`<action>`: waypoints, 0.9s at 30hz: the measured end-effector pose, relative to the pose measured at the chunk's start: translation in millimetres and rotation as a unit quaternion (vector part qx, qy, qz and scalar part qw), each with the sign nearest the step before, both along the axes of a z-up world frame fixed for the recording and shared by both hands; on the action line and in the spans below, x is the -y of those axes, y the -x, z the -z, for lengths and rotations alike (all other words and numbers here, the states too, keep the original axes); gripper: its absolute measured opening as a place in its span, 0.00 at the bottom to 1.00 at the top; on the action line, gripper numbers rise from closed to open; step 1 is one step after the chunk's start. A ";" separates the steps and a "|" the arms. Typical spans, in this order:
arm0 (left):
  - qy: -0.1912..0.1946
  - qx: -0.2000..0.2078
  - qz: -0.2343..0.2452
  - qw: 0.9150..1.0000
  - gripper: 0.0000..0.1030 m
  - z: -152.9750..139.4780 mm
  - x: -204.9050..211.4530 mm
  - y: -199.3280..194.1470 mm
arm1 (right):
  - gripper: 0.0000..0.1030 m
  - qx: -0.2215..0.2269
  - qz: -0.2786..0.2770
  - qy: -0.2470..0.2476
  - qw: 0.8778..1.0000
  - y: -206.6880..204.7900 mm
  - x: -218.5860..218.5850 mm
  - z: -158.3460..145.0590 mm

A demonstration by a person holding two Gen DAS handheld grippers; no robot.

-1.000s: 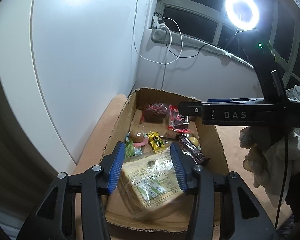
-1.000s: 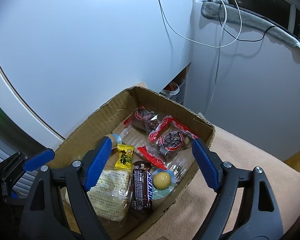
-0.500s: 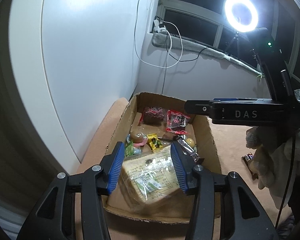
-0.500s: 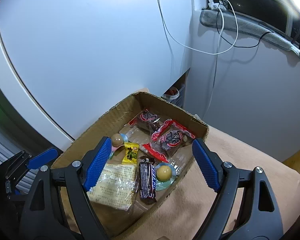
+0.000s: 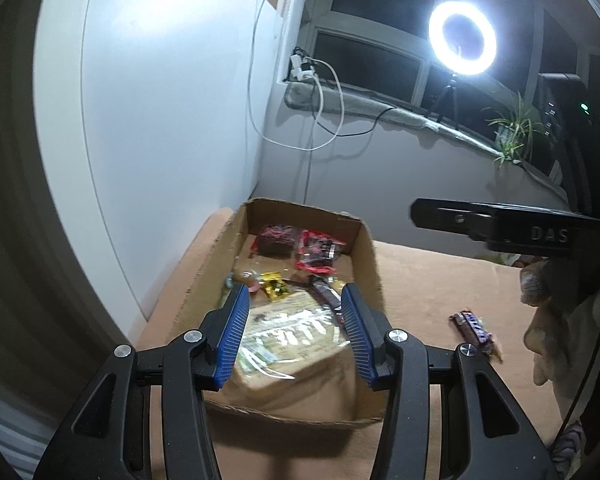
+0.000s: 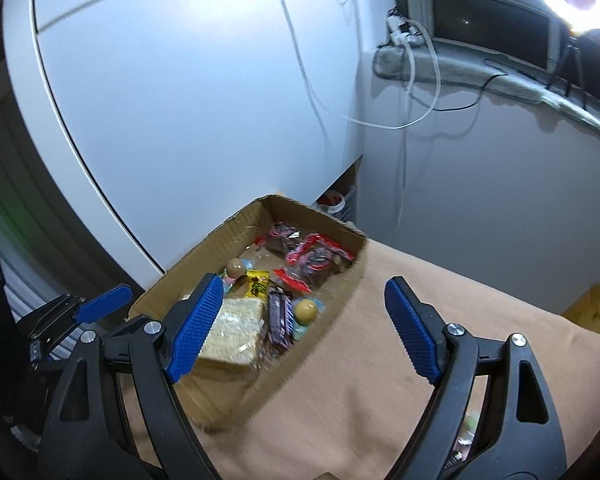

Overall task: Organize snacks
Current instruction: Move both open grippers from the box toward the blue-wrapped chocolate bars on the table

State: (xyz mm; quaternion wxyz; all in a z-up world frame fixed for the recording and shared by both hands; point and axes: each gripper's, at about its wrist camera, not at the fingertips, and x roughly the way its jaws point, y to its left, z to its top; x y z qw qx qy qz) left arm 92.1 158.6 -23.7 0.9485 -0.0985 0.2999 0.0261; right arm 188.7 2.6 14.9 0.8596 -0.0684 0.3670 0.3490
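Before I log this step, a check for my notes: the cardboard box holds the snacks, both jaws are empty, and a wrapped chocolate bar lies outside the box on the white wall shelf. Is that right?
Not quite. The stray chocolate bar outside the cardboard box lies on the tan cloth covering the surface, right of the box, not on a wall shelf. The left wrist view shows it. The rest stands: the snacks sit in the box, and the left gripper and right gripper hold nothing.

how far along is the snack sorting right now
Done: most snacks lie in the cardboard box, among them a cracker pack and a chocolate bar. In hand: nothing; the left gripper and right gripper are both empty. Left: one purple bar on the cloth outside the box.
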 end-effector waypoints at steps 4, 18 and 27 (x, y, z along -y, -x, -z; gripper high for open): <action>0.002 0.005 0.012 1.000 0.45 -2.8 13.1 3.5 | 0.83 0.009 0.022 -0.013 1.000 10.0 41.2 -9.8; 0.015 0.004 0.064 0.998 0.45 -2.9 75.8 3.1 | 0.83 0.006 0.096 -0.009 0.995 28.2 160.4 -2.4; 0.020 -0.015 0.100 0.995 0.45 8.0 117.0 -10.6 | 0.83 -0.032 0.122 0.010 0.992 28.2 212.5 39.5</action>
